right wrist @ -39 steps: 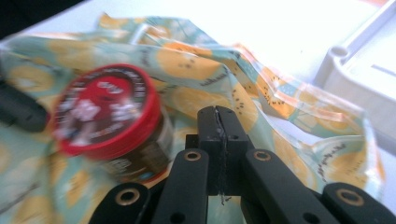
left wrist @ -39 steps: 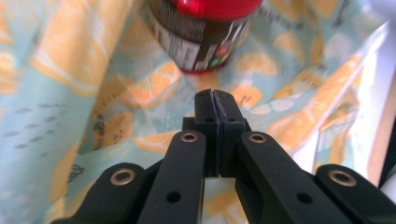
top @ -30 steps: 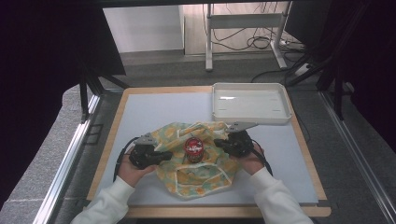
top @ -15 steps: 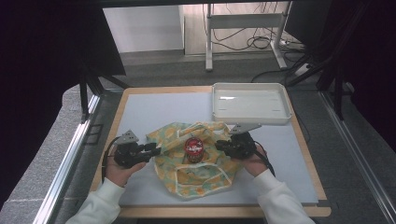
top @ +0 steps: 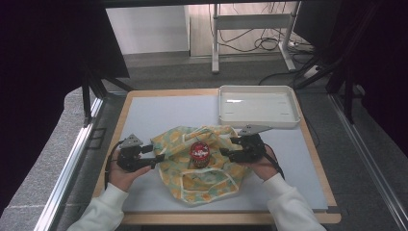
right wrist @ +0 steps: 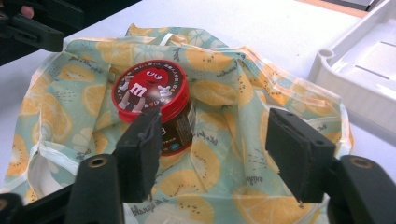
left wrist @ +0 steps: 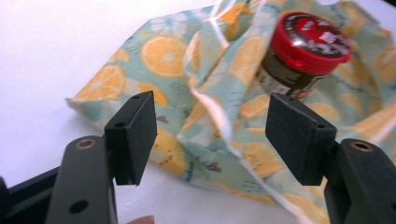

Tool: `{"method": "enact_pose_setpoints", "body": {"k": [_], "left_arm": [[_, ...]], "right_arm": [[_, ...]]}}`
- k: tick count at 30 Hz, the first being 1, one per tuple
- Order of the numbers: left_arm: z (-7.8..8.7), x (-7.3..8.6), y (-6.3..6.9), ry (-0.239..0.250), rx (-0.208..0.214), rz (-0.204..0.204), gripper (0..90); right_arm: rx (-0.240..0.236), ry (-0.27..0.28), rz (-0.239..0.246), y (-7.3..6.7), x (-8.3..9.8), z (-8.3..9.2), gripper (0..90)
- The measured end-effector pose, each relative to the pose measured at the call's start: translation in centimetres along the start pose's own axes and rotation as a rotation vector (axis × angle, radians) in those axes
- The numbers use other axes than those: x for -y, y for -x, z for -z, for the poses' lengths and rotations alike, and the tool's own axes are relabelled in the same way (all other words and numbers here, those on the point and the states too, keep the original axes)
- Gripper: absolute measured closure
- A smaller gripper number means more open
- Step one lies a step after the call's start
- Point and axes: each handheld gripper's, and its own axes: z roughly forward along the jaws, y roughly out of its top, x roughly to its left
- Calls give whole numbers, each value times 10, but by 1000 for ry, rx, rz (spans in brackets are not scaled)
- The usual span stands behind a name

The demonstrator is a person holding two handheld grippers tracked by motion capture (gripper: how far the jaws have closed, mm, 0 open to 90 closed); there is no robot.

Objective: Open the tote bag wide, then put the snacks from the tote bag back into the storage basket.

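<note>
Left hand-held gripper [top: 155, 159]: sitting at the cloth's nine o'clock edge, jaws having just been opening, now spread, nothing between the pads.
Lemon-print cloth [top: 211, 185]: lying rumpled mid-worktop [top: 159, 110].
Red-lidded jar [top: 198, 153]: standing on the cloth's centre.
Right hand-held gripper [top: 226, 147]: waiting at three o'clock, jaws likewise just opening, spread.
White tray [top: 258, 106]: resting at one o'clock.

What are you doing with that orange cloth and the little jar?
A person holds a gripper in each hand on either side of a lemon-print cloth bag on the table. A jar with a red lid stands on the bag. The left gripper and right gripper have just been opening their jaws, and nothing is pinched between them now. A white tray waits behind.
</note>
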Motion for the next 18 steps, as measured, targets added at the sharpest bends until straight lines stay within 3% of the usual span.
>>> {"method": "enact_pose_setpoints", "body": {"k": [9,18], "left_arm": [[-2,1,-2,-7,-8,4,325],[-5,-1,-2,-13,3,-8,325]], "right_arm": [[1,-5,44,-8,-10,-1,308],[-22,-50,78,-23,-20,-16,280]]}}
